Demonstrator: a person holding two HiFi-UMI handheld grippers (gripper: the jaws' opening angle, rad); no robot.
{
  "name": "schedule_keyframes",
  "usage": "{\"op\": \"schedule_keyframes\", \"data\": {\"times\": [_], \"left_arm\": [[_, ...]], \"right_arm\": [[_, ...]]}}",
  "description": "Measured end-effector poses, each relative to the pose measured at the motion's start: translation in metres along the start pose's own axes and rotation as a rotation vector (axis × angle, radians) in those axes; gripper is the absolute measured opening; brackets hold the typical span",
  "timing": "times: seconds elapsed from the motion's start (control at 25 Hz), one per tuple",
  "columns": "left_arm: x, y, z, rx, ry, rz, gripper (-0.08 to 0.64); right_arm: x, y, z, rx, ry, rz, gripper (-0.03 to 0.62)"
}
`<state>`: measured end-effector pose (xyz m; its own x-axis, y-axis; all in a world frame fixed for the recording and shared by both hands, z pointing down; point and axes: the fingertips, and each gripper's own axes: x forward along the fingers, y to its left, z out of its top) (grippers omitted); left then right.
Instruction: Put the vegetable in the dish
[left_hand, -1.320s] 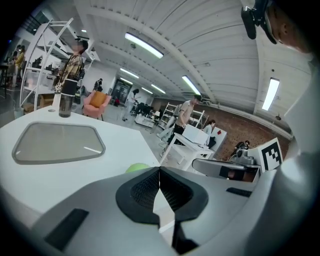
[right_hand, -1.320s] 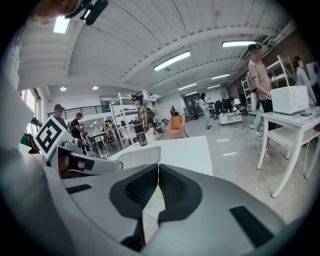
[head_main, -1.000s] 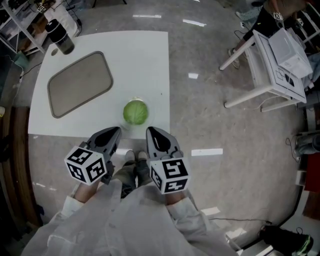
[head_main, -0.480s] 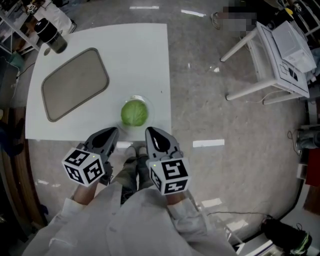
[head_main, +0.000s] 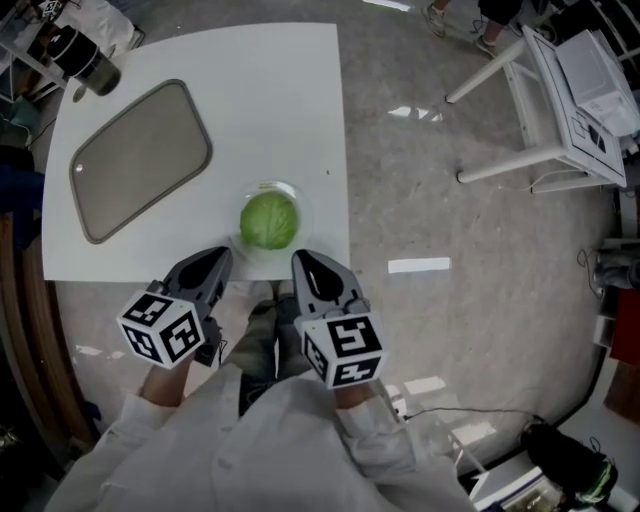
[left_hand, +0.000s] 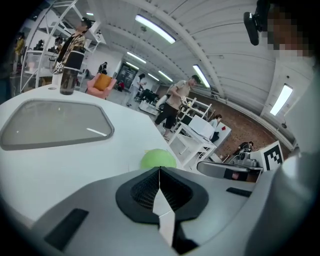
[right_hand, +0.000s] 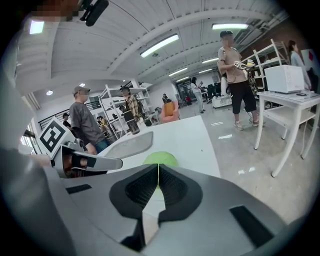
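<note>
Near the bench's (head_main: 290, 100) near edge, toward its right corner, the cabbage (head_main: 268, 221) sits in what looks like a clear shallow bowl (head_main: 268, 186). Toward the far left corner lies a grey tray (head_main: 140, 160), well apart from the cabbage, with a dark bottle (head_main: 85, 62) at that corner. The left tongs (head_main: 222, 256) and right tongs (head_main: 300, 260) are both clenched on nothing, just off the near edge.

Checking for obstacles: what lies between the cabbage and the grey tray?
Only bare white tabletop; the head view shows nothing on the stretch from the cabbage to the tray.
</note>
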<state>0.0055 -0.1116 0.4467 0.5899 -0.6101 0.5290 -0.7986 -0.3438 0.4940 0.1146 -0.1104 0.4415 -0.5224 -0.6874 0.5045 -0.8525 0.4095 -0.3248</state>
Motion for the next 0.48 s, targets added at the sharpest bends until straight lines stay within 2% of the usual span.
{"op": "schedule_keyframes", "data": {"times": [0.48], "left_arm": [[0.024, 0.018, -0.021, -0.041, 0.077, -0.013, 0.009]], "right_arm": [[0.019, -0.009, -0.023, 0.068, 0.045, -0.017, 0.014]]}}
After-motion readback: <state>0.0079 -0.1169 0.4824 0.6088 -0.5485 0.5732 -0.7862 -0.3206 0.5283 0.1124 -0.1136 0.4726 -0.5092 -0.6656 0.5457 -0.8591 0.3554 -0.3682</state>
